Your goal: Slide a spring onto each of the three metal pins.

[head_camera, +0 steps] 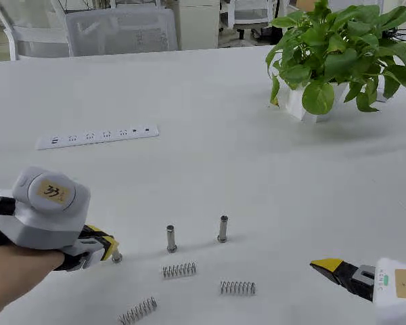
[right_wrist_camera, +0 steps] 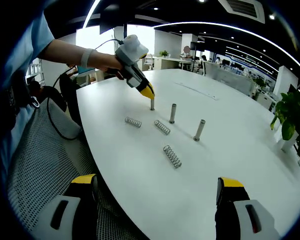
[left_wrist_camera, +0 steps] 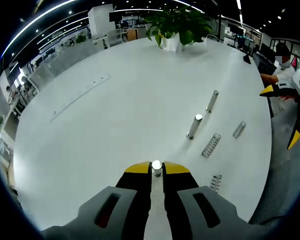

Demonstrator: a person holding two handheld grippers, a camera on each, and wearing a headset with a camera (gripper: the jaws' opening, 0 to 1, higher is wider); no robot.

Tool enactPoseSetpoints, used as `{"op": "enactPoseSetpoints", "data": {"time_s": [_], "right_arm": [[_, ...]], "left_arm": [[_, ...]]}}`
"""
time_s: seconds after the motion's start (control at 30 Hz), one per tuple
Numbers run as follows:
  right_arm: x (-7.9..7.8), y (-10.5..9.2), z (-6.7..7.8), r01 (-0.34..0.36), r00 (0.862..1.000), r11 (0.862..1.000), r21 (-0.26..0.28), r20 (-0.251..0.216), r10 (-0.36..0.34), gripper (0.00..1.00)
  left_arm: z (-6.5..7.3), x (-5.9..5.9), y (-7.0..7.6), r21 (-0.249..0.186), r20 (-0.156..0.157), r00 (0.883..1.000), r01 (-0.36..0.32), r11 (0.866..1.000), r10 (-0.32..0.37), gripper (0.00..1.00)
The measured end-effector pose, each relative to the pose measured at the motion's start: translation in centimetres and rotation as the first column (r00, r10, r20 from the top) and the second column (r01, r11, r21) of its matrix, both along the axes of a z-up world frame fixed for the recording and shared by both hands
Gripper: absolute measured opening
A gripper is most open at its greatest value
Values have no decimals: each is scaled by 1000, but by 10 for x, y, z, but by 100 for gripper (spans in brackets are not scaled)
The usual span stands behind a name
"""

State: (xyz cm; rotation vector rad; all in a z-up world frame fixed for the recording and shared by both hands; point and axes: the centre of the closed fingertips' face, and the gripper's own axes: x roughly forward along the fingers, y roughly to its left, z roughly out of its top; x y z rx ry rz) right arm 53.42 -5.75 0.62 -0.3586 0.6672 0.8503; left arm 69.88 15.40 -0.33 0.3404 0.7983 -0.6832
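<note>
— Left gripper sits closest to us, in the person's hand. What has it got?

— Its jaws are pinched together on the end pin, the one standing to the left of the middle pin. From the left gripper view, the pin's top shows right between the two yellow tips.

— And the right gripper?

— Spread wide, holding nothing. It hangs well to the right of the middle pin and nearer the person.

— Any springs on yet?

— Not yet. All three lie flat on the white table. The first spring is just in front of the middle pin. The second spring is in front of it and to the right. The third spring is in front and to the left, nearest the person.

— The last pin?

— The third pin stands upright just to the right of the middle pin, a touch farther back.

— What else is up there?

— A white power strip lies well behind the middle pin, off to the left. A potted plant stands far behind it to the right.
</note>
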Motion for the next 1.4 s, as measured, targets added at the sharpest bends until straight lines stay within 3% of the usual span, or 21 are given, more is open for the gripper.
{"op": "enactPoseSetpoints", "data": {"time_s": [0.5, 0.83, 1.4], "right_arm": [[-2, 1, -1, -6, 1000, 1000, -3, -4, 6, 98], [-4, 1, -4, -9, 1000, 1000, -8, -13, 9, 98], [-4, -1, -4, -2, 1000, 1000, -9, -10, 1, 99]], "left_arm": [[0, 0, -1, -16, 24, 1000, 8, 1000, -7, 5], [-2, 0, -1, -16, 23, 1000, 14, 1000, -13, 5], [-2, -6, -6, -25, 26, 1000, 19, 1000, -18, 18]]}}
